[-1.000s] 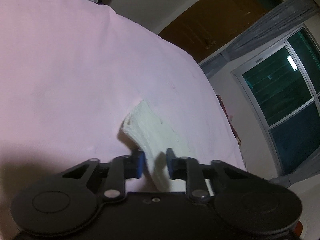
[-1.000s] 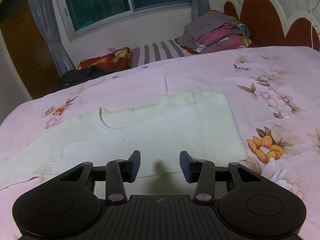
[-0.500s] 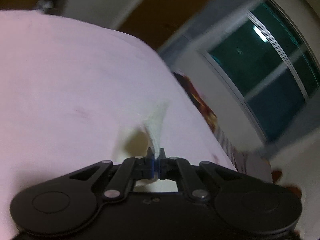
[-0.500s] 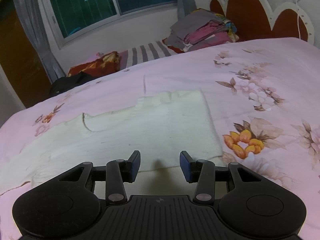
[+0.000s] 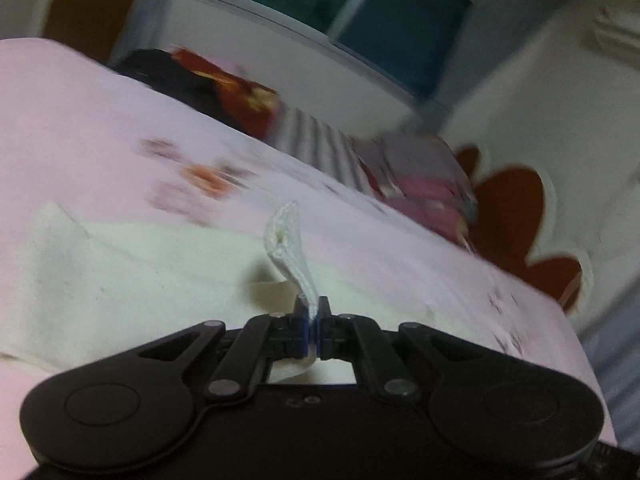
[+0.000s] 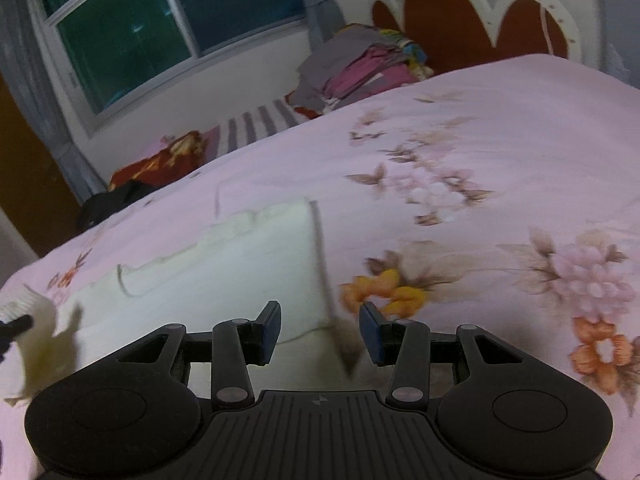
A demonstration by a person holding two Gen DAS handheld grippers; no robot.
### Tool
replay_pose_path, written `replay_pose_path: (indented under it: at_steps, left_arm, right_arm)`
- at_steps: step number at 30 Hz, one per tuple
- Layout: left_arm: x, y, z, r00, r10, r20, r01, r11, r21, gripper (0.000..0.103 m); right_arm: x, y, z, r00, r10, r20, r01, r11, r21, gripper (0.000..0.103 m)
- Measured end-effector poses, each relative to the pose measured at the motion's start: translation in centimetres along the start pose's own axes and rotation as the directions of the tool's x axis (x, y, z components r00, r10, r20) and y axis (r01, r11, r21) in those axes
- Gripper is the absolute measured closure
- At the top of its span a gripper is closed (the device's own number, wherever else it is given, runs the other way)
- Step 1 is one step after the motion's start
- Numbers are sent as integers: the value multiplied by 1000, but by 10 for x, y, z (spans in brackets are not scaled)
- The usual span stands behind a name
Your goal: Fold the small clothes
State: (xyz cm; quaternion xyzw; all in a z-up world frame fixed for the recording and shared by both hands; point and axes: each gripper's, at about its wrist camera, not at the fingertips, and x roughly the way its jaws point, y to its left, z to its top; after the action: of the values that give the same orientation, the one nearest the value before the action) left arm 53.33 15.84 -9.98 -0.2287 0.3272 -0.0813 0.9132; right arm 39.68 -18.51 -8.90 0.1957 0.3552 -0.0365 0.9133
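Observation:
A cream knitted garment (image 6: 224, 272) lies spread on the pink floral bedsheet (image 6: 500, 128). My left gripper (image 5: 313, 320) is shut on the garment's edge (image 5: 292, 248) and holds that edge lifted above the rest of the garment (image 5: 120, 276). The lifted part shows at the far left of the right wrist view (image 6: 44, 320). My right gripper (image 6: 320, 328) is open and empty, low over the garment's right corner.
A pile of folded clothes (image 6: 360, 64) sits at the head of the bed by the red and white headboard (image 6: 460, 12). A striped pillow (image 6: 256, 124) and dark and red cloths (image 6: 160, 160) lie along the far edge under the window.
My left gripper has closed on the garment's edge, lifted it and swung round toward the headboard. My right gripper stayed open and has shifted to the garment's right corner.

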Motion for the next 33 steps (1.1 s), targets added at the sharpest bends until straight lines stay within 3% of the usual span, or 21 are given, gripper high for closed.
replay_pose_path:
  at_steps: [6,14,15,19,21,25,28,31,33]
  left_arm:
    - [36,-73,-37,994,-45,-98,58,988,141,100]
    - [74,-129,-85,970,-56,-235,114,965,238,99]
    - [78,-132,-88,966,-57,-253,120,963,242,94]
    - [76,-144,-102,959,-100,-267,167,955,245,43]
    - [60,-145,-104,966,-104,-238,165,953,253,36]
    - [12,-116,-100,987,-55,-150,92,963,254,37]
    - [-32,-68,-94,995,67,-75,-49,975,217,40]
    - [-68,-12,-88,974,224,-7,-221,964,150,41]
    - [-80,21,-83,957,289,0,-287,952,105,41]
  right_arm:
    - [-9,-37,6,1000,-19,7,19,999,46,59]
    - [-23,-77,12,999,-36,7,35,997,75,59]
    - [-24,-80,13,999,-36,6,36,996,77,59]
    - [-30,-91,18,1000,-19,9,18,996,84,58]
    - [-29,-91,20,1000,-2,6,2,997,83,58]
    - [-23,-73,24,998,66,-6,-66,995,74,58]
    - [-11,-48,27,991,134,-24,-133,990,49,58]
    - [8,-18,27,982,179,-58,-179,984,11,58]
    - [21,1,25,977,194,-86,-195,981,-13,58]
